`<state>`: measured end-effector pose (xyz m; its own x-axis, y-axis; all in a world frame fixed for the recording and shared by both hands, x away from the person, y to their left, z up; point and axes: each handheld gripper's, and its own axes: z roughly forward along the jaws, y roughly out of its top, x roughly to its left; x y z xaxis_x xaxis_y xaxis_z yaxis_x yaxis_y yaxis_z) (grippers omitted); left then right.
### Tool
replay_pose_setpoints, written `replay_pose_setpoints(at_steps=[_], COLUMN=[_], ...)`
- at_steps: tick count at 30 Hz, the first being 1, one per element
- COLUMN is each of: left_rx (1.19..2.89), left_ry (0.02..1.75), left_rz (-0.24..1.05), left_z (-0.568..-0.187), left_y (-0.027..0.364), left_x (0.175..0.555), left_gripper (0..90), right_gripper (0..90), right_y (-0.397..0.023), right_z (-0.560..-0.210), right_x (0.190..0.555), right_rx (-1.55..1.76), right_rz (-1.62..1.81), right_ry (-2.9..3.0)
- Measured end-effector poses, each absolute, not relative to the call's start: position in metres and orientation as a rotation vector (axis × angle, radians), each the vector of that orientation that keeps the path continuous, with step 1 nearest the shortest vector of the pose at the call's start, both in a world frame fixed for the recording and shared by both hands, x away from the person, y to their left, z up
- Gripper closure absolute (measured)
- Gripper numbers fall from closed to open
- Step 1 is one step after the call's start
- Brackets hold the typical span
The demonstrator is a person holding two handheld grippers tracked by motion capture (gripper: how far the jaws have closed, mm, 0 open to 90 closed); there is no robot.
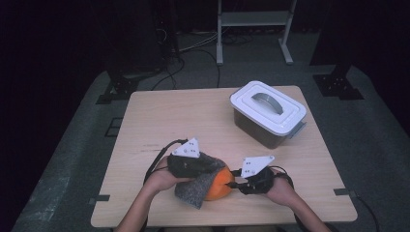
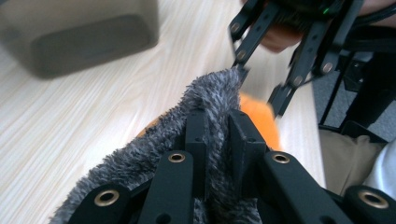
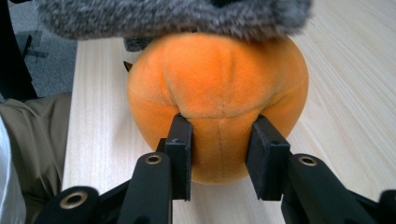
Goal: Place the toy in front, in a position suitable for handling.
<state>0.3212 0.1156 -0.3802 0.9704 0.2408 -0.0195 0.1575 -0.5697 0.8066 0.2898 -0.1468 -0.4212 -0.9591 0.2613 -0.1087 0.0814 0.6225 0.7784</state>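
Observation:
An orange plush ball (image 1: pixel 218 186) rests on the table near its front edge, with a grey fuzzy cloth (image 1: pixel 196 186) draped over its left side and top. My left gripper (image 1: pixel 217 166) comes in from the left and is shut on a fold of that cloth (image 2: pixel 210 98), just above the ball (image 2: pixel 261 121). From the right, my right gripper (image 1: pixel 236 183) pinches the ball (image 3: pixel 215 74); its pads press into the plush, which bulges between them (image 3: pixel 219 140). The cloth (image 3: pixel 173 16) hangs over the ball's top. The right gripper (image 2: pixel 260 86) also faces the left gripper's camera.
A dark box with a white handled lid (image 1: pixel 267 112) stands at the table's back right and appears blurred in the left gripper view (image 2: pixel 79 32). The wooden table (image 1: pixel 159 116) is bare at left and centre. The person's lap sits close to the front edge.

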Motion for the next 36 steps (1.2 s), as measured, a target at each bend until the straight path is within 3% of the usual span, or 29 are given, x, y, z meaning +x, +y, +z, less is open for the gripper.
replay_pose_setpoints(at_steps=[5,10,16,20,22,25,36], left_rx=[2.173,2.168,2.173,2.179,2.181,2.168,2.180], left_ry=[0.340,0.339,0.305,0.268,0.263,0.269,0.341], left_rz=[0.091,0.069,0.047,0.034,0.034,0.031,0.072], left_z=[-0.391,-0.395,-0.394,-0.392,-0.393,-0.392,-0.398], left_y=[0.131,0.131,0.121,0.112,0.110,0.110,0.131], left_x=[0.325,0.324,0.317,0.313,0.314,0.316,0.322], left_gripper=[79.4,79.4,79.3,79.3,79.3,79.3,79.2], right_gripper=[62.4,39.3,31.6,37.3,48.1,57.4,60.4], right_y=[-0.152,-0.152,-0.149,-0.145,-0.145,-0.149,-0.176], right_z=[-0.423,-0.420,-0.419,-0.424,-0.424,-0.424,-0.425], right_x=[0.292,0.297,0.298,0.297,0.295,0.294,0.302], right_rx=[0.301,0.388,0.446,0.455,0.413,0.353,0.357], right_rz=[1.255,1.309,1.357,1.319,1.283,1.255,1.226], right_ry=[2.643,2.697,2.692,2.684,2.677,2.665,2.698])
